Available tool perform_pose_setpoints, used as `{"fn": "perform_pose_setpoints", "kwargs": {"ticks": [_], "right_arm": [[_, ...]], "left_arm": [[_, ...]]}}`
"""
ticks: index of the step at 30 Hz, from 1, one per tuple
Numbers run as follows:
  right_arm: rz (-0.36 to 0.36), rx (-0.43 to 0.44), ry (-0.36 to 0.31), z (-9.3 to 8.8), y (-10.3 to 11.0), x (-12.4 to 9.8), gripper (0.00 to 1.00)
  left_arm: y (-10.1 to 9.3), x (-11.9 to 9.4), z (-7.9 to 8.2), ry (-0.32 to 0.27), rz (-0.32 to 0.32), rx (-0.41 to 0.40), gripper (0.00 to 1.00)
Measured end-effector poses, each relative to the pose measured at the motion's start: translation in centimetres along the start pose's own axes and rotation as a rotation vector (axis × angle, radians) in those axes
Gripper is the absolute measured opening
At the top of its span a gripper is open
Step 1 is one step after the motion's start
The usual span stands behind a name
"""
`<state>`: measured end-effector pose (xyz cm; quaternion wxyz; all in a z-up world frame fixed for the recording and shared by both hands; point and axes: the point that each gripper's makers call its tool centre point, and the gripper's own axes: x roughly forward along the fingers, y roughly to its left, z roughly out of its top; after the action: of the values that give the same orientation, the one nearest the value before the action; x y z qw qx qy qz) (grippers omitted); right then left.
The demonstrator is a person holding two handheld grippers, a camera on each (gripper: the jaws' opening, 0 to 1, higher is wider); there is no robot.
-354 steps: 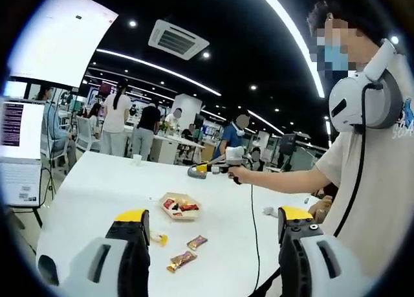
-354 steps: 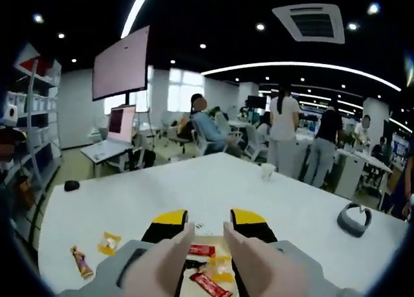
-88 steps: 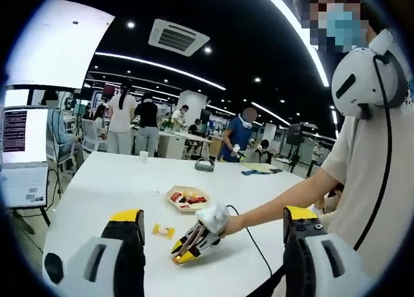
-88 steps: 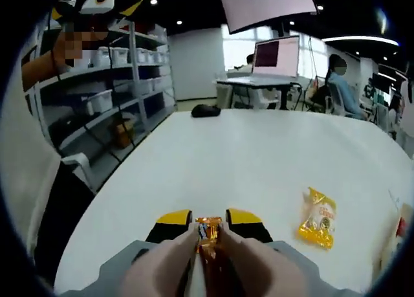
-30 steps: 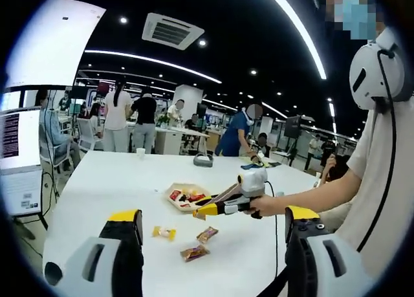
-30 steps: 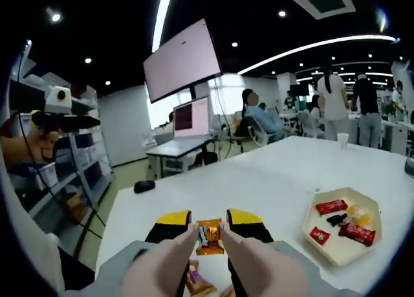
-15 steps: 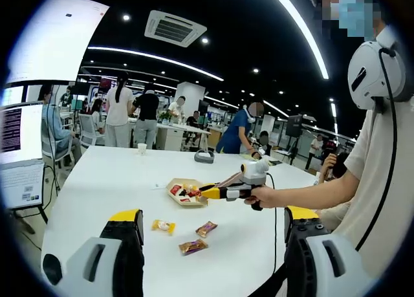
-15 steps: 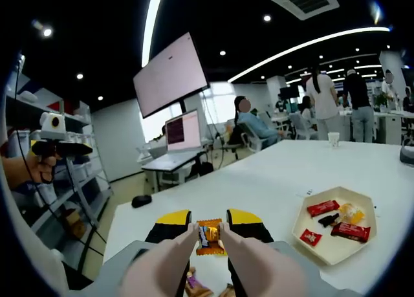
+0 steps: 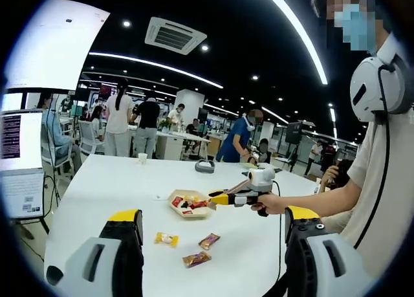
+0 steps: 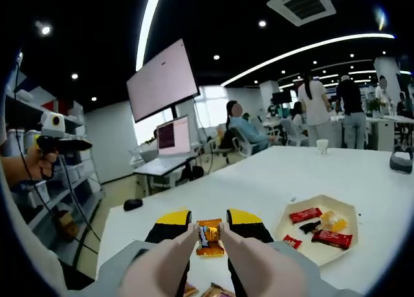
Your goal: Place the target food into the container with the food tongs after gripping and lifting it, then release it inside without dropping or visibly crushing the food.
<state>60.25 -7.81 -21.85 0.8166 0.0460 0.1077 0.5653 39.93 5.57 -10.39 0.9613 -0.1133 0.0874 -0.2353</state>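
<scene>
An orange-wrapped snack [image 10: 209, 237] is pinched between the closed jaws of the right gripper [image 10: 208, 235] and held in the air above the white table [image 10: 272, 180], short of the hexagonal tray [image 10: 346, 242] where several wrapped sweets are already lying. In the left gripper view, the right gripper [image 9: 218, 198] is seen reaching at the tray's [image 9: 178, 211] edge, while the left gripper [image 9: 213, 245] is held wide apart and empty, well back. A release made too early would likely drop the packet onto the table beside the tray; a harder squeeze could visibly crush it
</scene>
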Motion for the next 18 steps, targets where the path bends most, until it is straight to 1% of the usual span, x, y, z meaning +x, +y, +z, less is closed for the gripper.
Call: {"fn": "perform_pose_setpoints", "kwargs": {"ticks": [2, 6, 9, 10, 12, 15, 18], "right_arm": [[-0.011, 0.007, -0.005, -0.1, -0.4, -0.7, 0.20], [-0.033, 0.019, 0.009, -0.8, -1.3, -1.1, 0.20], [-0.044, 0.028, 0.012, -1.0, -1.5, -1.2, 0.20], [-0.057, 0.031, -0.011, -0.3, -1.7, -1.8, 0.20], [-0.063, 0.031, -0.011, -0.3, -1.9, -1.9, 0.20], [-0.069, 0.024, -0.009, -0.2, -2.2, -2.1, 0.20], [-0.083, 0.026, -0.013, 0.0, -2.8, -2.3, 0.20]], "left_arm": [[0.5, 0.6, 0.1, -0.002, -0.004, -0.016, 0.91], [-0.1, 1.1, 0.8, 0.007, -0.009, -0.006, 0.89], [-0.6, 1.2, 1.2, -0.002, -0.025, 0.005, 0.92], [-1.7, 1.4, 1.4, -0.001, -0.076, 0.004, 0.94], [-2.0, 1.9, 0.9, 0.023, -0.065, 0.025, 0.93], [-2.1, 1.8, 0.4, 0.030, -0.071, 0.034, 0.92], [-2.0, 1.5, 0.1, 0.026, -0.057, 0.027, 0.93]]}}
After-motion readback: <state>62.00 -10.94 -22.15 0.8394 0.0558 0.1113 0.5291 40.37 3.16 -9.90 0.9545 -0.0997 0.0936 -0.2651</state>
